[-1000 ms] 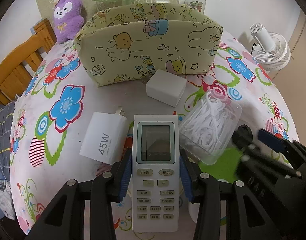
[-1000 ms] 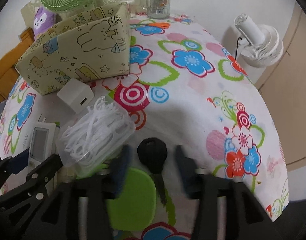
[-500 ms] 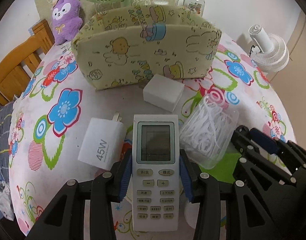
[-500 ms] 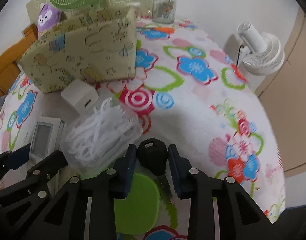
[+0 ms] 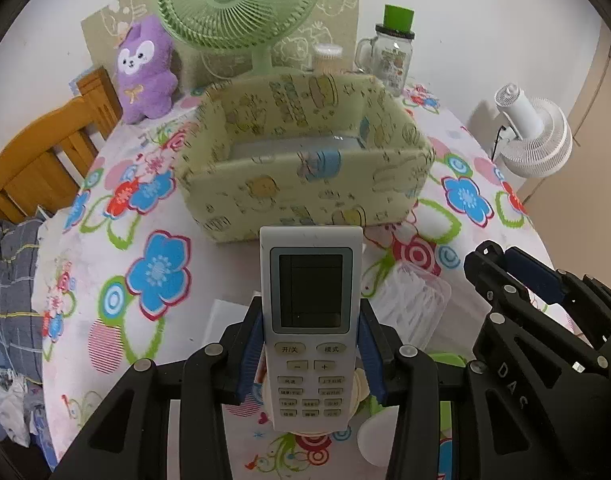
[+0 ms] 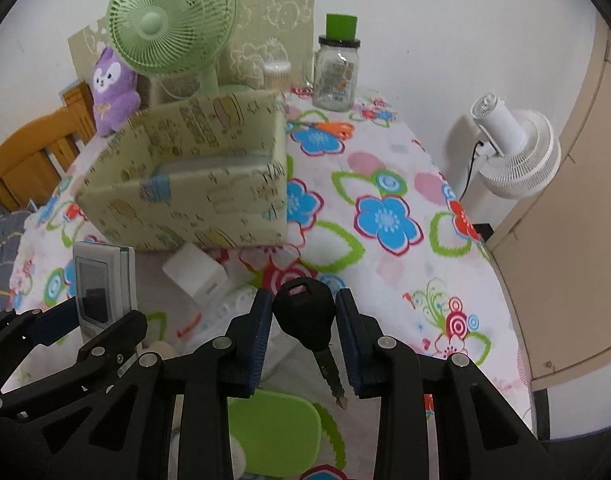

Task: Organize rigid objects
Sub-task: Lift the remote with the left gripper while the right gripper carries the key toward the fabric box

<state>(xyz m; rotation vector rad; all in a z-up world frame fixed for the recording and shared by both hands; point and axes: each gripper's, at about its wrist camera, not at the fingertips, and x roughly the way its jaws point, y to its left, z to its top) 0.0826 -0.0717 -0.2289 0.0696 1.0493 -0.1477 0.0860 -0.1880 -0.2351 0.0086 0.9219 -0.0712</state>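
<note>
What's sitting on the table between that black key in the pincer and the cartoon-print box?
In the right wrist view, a small white charger block lies on the tablecloth between the black key and the fabric box, with part of a clear container of white strips beside it.

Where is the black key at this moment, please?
In the right wrist view the black key sits low in the centre, clamped in the right gripper, above the green lid and nearer than the fabric box.
</note>
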